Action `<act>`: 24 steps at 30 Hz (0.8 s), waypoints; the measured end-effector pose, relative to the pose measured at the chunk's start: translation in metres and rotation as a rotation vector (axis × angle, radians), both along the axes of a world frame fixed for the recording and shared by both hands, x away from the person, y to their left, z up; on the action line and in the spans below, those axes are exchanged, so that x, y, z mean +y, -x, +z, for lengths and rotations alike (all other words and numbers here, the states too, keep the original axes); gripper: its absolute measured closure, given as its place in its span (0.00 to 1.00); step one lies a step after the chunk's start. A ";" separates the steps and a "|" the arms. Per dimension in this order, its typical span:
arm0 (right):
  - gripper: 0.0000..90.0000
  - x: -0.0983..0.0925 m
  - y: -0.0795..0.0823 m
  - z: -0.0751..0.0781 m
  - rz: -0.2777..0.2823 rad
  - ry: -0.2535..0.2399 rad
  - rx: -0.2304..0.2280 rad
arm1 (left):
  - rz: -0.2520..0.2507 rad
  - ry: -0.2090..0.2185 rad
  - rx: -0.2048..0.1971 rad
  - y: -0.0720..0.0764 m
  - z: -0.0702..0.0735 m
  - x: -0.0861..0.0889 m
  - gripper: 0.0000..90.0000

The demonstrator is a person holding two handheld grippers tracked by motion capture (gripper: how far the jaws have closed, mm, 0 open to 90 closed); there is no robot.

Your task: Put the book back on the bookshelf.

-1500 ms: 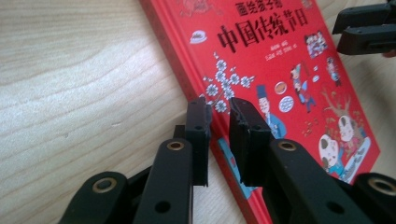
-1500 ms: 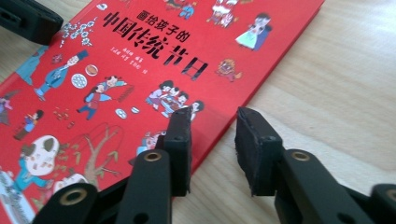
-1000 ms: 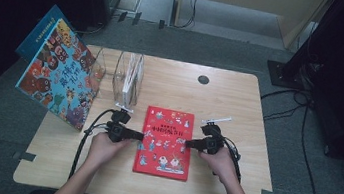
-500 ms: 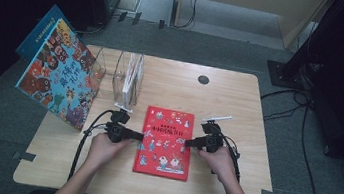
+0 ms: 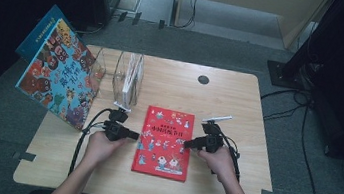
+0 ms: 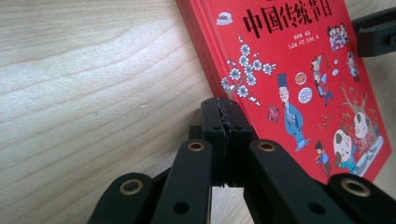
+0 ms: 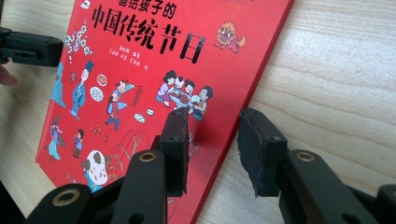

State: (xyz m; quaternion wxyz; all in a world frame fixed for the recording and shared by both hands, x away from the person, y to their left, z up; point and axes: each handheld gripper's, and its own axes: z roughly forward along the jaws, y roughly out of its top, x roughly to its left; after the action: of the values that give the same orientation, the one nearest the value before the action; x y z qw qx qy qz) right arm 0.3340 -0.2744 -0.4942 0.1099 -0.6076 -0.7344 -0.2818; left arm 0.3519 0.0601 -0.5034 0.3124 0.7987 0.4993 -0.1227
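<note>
The red picture book (image 5: 164, 142) lies flat, cover up, on the worktop (image 5: 224, 104), close to its near edge and about midway between the left and right edges. The left tongs (image 5: 135, 135) rest at the book's left long edge; in the left gripper view the left tongs (image 6: 225, 109) have just been closing and now stand pressed pad to pad with nothing between them, their tip just beside the book's (image 6: 299, 79) edge. The right tongs (image 5: 187, 143) sit at the book's right long edge, partly open; in the right gripper view the right tongs (image 7: 212, 135) straddle that edge of the book (image 7: 140, 70), one pad over the cover and one over bare wood, without pinching it. Toward the worktop's far left corner stands a clear file holder (image 5: 127, 73), and a large colourful book (image 5: 59, 74) leans at the left edge, overhanging it.
</note>
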 end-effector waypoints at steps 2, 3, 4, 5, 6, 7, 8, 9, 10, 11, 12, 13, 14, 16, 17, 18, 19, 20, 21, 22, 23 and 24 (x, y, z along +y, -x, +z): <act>0.72 0.000 0.000 0.000 -0.007 -0.002 -0.001 | 0.010 -0.004 -0.008 0.002 0.000 -0.003 1.00; 0.74 0.000 -0.001 0.000 -0.014 0.001 0.003 | 0.008 -0.006 -0.006 0.003 0.001 -0.003 1.00; 0.74 0.000 -0.001 0.000 -0.021 0.001 0.003 | 0.008 0.000 0.000 0.003 0.000 -0.004 1.00; 0.74 0.000 -0.001 0.000 -0.034 0.005 0.001 | -0.002 0.011 0.008 0.004 -0.001 -0.005 1.00; 0.73 -0.001 -0.002 0.000 -0.041 0.020 -0.013 | -0.012 0.021 0.018 0.006 -0.002 -0.007 1.00; 0.73 -0.002 -0.003 0.001 -0.055 0.026 -0.018 | -0.008 0.025 0.014 0.007 -0.002 -0.009 1.00; 0.73 -0.003 -0.004 0.001 -0.057 0.031 -0.020 | -0.010 0.021 0.005 0.007 -0.002 -0.010 1.00; 0.73 -0.004 -0.004 0.002 -0.062 0.030 -0.013 | -0.005 0.026 0.008 0.007 -0.002 -0.010 1.00; 0.73 -0.005 -0.004 0.002 -0.064 0.030 -0.004 | -0.003 0.034 0.013 0.006 -0.003 -0.010 1.00; 0.74 -0.006 -0.004 0.002 -0.062 0.030 0.003 | 0.004 0.045 0.017 0.006 -0.004 -0.010 1.00; 0.74 -0.007 -0.004 0.002 -0.064 0.026 0.017 | 0.005 0.042 0.013 0.006 -0.003 -0.011 1.00; 0.74 -0.007 -0.005 0.002 -0.069 0.021 0.027 | 0.002 0.034 0.008 0.006 -0.003 -0.011 1.00; 0.74 -0.008 -0.006 0.002 -0.069 0.020 0.039 | 0.005 0.031 0.006 0.007 -0.003 -0.012 1.00; 0.75 -0.008 -0.008 0.003 -0.076 0.012 0.057 | 0.006 0.021 -0.001 0.007 -0.002 -0.012 1.00; 0.75 -0.008 -0.009 0.004 -0.068 0.023 0.068 | 0.005 0.021 -0.003 0.008 -0.002 -0.012 1.00; 0.75 -0.007 -0.010 0.005 -0.064 0.032 0.069 | 0.005 0.023 -0.004 0.008 -0.002 -0.012 1.00; 0.75 -0.006 -0.011 0.007 -0.054 0.048 0.069 | 0.003 0.024 -0.007 0.008 -0.002 -0.012 1.00; 0.75 -0.005 -0.011 0.008 -0.042 0.061 0.060 | 0.003 0.025 -0.009 0.008 -0.003 -0.012 1.00; 0.75 -0.005 -0.011 0.010 -0.035 0.063 0.055 | 0.007 0.025 -0.009 0.008 -0.002 -0.011 1.00; 0.75 -0.005 -0.010 0.014 -0.042 0.047 0.041 | 0.007 0.023 -0.010 0.008 -0.002 -0.011 1.00; 0.75 -0.006 -0.010 0.018 -0.042 0.034 0.030 | 0.005 0.021 -0.011 0.009 -0.002 -0.011 1.00; 0.75 -0.006 -0.010 0.022 -0.043 0.023 0.024 | 0.006 0.019 -0.014 0.009 -0.002 -0.012 1.00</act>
State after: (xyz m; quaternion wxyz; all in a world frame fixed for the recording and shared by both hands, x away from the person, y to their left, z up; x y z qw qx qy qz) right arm 0.3444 -0.2806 -0.4718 0.1056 -0.6279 -0.7228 -0.2684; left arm 0.3429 0.0485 -0.5053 0.3238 0.7950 0.4985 -0.1211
